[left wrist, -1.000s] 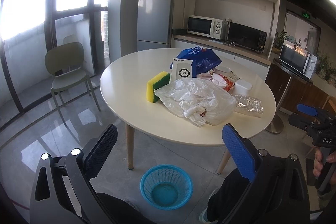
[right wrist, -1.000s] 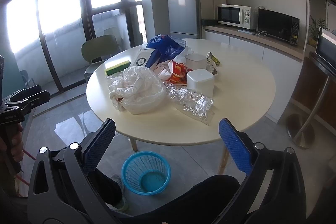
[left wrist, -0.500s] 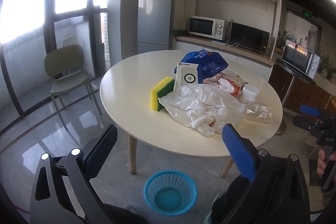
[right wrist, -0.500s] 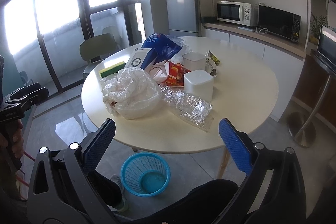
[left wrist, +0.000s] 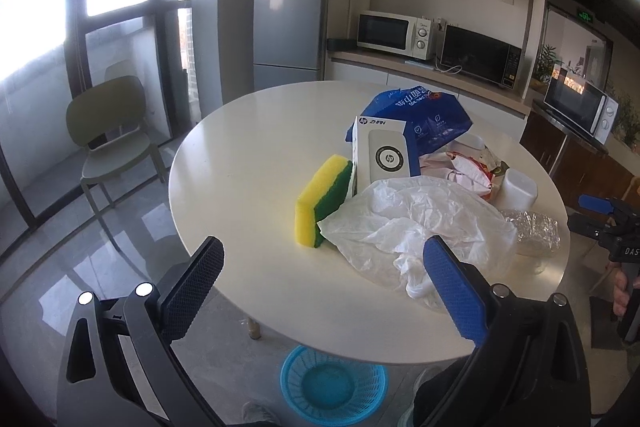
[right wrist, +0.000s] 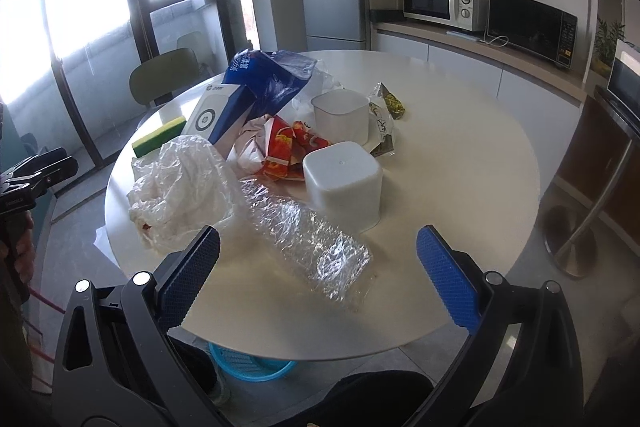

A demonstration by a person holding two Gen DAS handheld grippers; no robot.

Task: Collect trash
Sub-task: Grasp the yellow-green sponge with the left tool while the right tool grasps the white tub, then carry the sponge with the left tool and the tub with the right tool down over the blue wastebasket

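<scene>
Trash lies heaped on a round cream table: a crumpled white plastic bag, clear crinkled film, a red snack wrapper, a blue bag and a white HP box. A blue mesh basket stands on the floor under the near table edge. My left gripper is open, near the white bag. My right gripper is open, with the clear film between its fingers, untouched.
A yellow-green sponge and two white tubs share the table. A green chair stands by the windows. A fridge and microwaves line the far counter. A metal pedestal stands at the right.
Both grippers have moved forward toward the table, so the trash looks larger and closer. The basket has slid toward the bottom of both views. Both stay open.
</scene>
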